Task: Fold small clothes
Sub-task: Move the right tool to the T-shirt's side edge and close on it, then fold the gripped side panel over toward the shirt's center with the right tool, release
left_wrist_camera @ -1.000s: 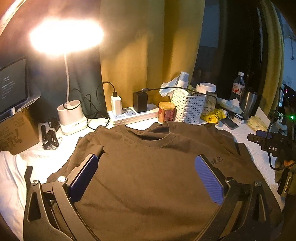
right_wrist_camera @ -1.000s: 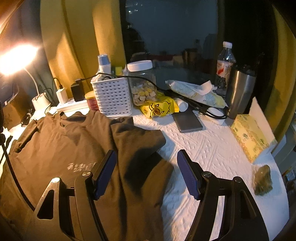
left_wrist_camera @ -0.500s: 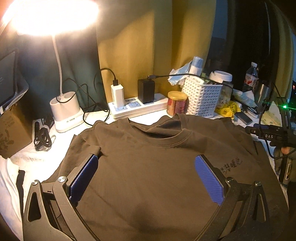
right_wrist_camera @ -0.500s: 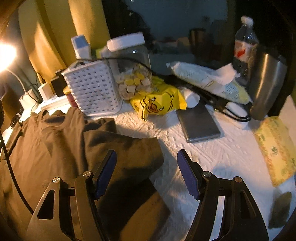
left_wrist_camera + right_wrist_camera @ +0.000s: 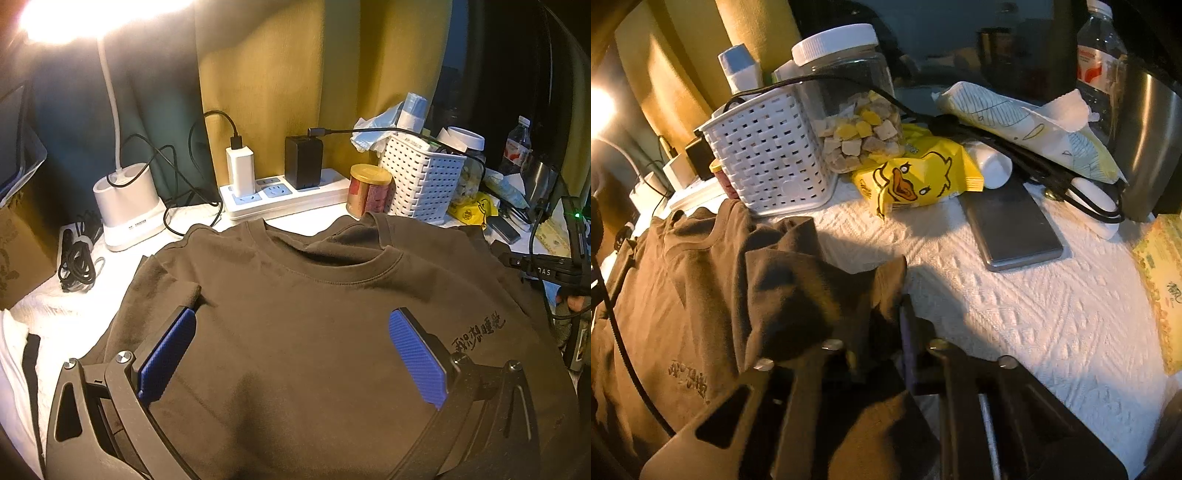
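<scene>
- The dark brown short-sleeved cotton T-shirt (image 5: pixel 314 332) lies front-up, spread over the white quilted tabletop (image 5: pixel 1015 295), neckline toward twelve o'clock in the left wrist view, just short of the white power strip (image 5: pixel 284 199) and the white woven plastic basket (image 5: pixel 768 155).
- The left gripper (image 5: pixel 291 354) hovers over the chest of the shirt, its blue-padded jaws spread wide and holding nothing.
- The right gripper (image 5: pixel 879 332) has its jaws pressed together on the shirt's right sleeve (image 5: pixel 827 288), where the cloth bunches up at about twelve o'clock from the jaws in the right wrist view.
- Handling, by my judgement: the fabric looks soft, light and limp, so it will drape and wrinkle rather than hold a line; it should not slip much on the textured tabletop.
- Good places to take hold appear to be the sleeve hem and the shoulder seam, where doubled cloth gives the jaws more to bite.
- The grey flat phone (image 5: pixel 1012 229) and yellow duck-print packet (image 5: pixel 916 177) sit near the sleeve, at about one o'clock.
</scene>
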`<state>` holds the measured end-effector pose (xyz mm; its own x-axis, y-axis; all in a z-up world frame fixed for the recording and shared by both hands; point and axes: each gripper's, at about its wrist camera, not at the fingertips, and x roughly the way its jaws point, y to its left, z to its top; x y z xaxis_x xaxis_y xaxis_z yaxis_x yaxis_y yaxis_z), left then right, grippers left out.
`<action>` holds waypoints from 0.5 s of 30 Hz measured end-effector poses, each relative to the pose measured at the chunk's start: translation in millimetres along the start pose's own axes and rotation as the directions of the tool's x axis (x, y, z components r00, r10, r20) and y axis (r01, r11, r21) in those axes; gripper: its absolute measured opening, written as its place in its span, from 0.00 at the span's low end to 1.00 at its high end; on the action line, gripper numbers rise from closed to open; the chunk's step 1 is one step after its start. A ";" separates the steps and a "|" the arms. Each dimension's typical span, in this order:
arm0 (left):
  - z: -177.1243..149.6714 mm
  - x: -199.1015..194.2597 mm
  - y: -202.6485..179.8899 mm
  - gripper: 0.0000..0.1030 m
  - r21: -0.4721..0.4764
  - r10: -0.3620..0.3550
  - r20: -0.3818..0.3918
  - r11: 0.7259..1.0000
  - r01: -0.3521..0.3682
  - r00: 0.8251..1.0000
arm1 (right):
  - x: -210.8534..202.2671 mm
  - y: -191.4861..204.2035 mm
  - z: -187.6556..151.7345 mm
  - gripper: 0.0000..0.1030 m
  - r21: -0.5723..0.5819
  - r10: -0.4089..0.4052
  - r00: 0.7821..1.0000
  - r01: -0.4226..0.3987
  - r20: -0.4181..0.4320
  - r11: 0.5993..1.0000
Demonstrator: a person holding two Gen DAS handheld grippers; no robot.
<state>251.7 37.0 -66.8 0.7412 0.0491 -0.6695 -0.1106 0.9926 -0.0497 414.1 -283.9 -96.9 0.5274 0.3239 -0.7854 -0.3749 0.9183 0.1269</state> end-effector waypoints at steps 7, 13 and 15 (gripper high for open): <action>1.5 -10.8 3.9 0.99 -0.011 -0.015 0.022 1.000 0.015 1.000 | -31.6 14.2 8.2 0.08 -0.037 -0.017 0.996 0.021 0.082 0.999; -3.1 -23.7 11.4 0.99 -0.033 -0.036 0.044 0.999 0.038 0.998 | -67.7 40.6 20.8 0.07 -0.100 -0.003 0.988 0.019 0.152 0.995; -5.7 -27.4 15.1 0.99 -0.040 -0.042 0.046 0.998 0.044 0.998 | -76.4 53.9 21.7 0.07 -0.127 0.011 0.986 0.011 0.166 0.992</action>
<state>226.0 50.0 -53.5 0.7747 0.0122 -0.6322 -0.1040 0.9887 -0.1083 370.1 -254.2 -16.9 0.6427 0.3670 -0.6725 -0.4629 0.8854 0.0408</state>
